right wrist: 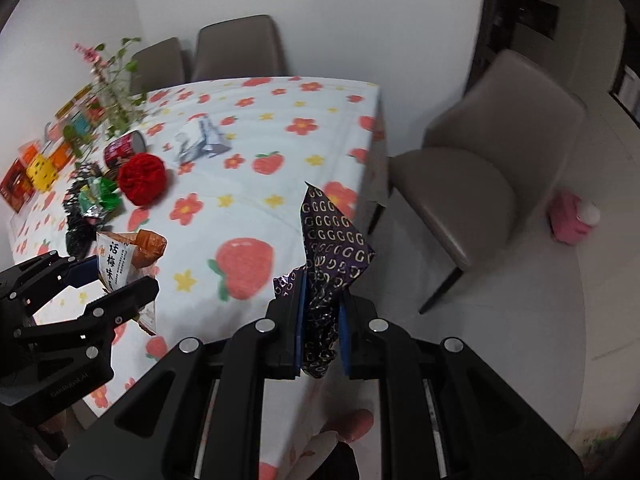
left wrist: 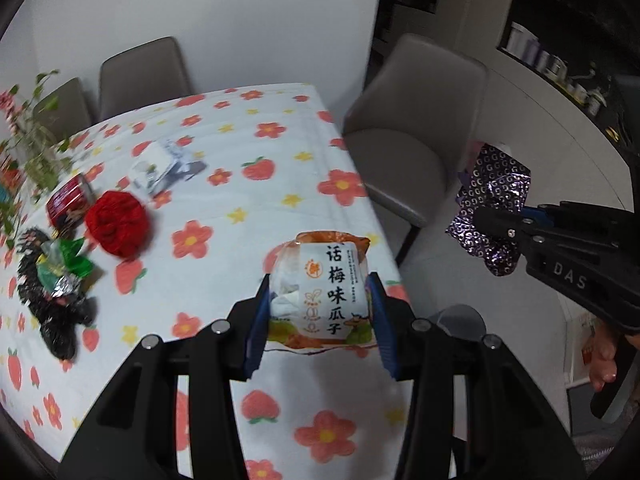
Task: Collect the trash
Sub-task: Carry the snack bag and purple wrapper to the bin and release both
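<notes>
Left hand-held gripper (left wrist: 318, 312) around glossy seed packet (left wrist: 320, 280); right hand-held gripper (right wrist: 323, 312) pinching crinkled purple foil (right wrist: 332, 240).

Soft even indoor light, blur, fisheye-warped edges.

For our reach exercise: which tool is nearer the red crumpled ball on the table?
Left. The left tool, holding a snack bag, is over the table near the red ball. The right tool, gripping purple foil, is beyond the table's edge.
</notes>
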{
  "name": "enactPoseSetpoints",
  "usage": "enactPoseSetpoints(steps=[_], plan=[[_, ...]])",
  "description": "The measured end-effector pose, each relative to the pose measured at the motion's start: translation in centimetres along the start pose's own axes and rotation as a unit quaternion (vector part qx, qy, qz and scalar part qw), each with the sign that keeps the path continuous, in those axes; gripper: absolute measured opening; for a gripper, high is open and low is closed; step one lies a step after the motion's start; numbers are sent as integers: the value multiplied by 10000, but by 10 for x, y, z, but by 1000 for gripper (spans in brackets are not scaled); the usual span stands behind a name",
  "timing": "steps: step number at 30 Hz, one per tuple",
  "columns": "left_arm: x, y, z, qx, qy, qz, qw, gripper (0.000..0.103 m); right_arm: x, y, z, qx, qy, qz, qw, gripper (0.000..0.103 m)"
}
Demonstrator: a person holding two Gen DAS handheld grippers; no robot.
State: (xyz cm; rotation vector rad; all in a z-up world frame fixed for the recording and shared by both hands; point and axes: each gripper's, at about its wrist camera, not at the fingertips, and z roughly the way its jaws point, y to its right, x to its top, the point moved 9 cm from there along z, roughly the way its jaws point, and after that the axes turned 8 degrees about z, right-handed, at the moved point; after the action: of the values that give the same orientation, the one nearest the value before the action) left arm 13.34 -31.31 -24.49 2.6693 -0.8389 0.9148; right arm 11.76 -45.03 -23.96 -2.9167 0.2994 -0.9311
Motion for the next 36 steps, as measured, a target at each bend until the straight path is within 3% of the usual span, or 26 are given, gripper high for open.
enactPoseSetpoints(steps=[4,8,14,18,22,27,35,36], plan=[[15,71,14,-516,-23,637,9966,46,-29,74,-27,-528,59,709,9961,13],[22,152,25,-984,-66,1243,9873,46,-70,147,-58,-996,70,1386,9853,13],[18,264,50,-1449,-251,1829,9721,46,-135,250,-88,-1376,-55,2076,9685,13],[11,332,79,-1587,-413,1991,9662,46,-171,304,-82,-1420,-187,2226,9643,13],[-7,382,129,-1765,-649,2087,9597,46,-201,341,-44,-1379,-362,2236,9642,13],[-53,426,231,-1753,-1164,2450,9464,46,-237,380,42,-1239,-603,2503,9583,13],[-127,453,390,-1668,-1648,2977,9254,48,-307,432,208,-1056,-1075,2753,9495,15],[-132,452,402,-1670,-1685,3012,9236,49,-311,435,222,-1040,-1092,2740,9498,23]])
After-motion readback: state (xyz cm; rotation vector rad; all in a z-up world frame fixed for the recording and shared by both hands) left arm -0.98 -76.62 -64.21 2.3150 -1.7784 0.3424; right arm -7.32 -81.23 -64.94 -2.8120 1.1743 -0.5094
